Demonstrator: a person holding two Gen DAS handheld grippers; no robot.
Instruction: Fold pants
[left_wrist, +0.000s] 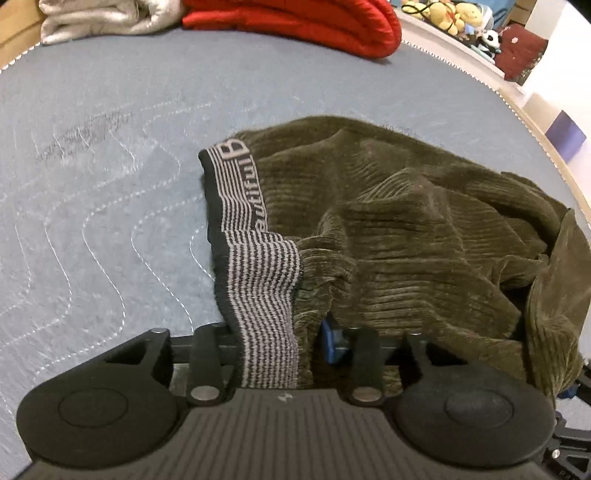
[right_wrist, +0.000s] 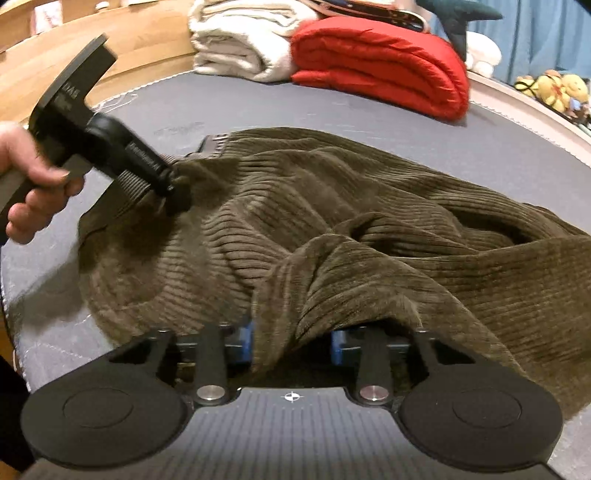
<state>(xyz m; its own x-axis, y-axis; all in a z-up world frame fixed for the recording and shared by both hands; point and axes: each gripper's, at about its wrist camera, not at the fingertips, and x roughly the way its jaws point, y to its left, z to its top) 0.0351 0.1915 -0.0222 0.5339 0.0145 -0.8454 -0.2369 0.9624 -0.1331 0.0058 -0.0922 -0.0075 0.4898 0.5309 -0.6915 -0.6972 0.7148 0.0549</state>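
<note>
Olive-green corduroy pants (left_wrist: 406, 229) lie bunched on a grey-blue quilted mat (left_wrist: 110, 147); they also fill the right wrist view (right_wrist: 332, 229). The black-and-grey striped waistband (left_wrist: 266, 288) runs down into my left gripper (left_wrist: 280, 347), which is shut on it. In the right wrist view the left gripper (right_wrist: 173, 184) shows at the pants' far left edge, held by a hand. My right gripper (right_wrist: 291, 343) is shut on a fold of the corduroy that drapes between its blue pads (right_wrist: 243, 339).
A folded red quilt (right_wrist: 380, 62) and a cream blanket (right_wrist: 243, 40) lie at the mat's (right_wrist: 480, 147) far edge. Soft toys (right_wrist: 554, 92) sit beyond the right rim. A wooden frame (right_wrist: 110, 48) borders the far left.
</note>
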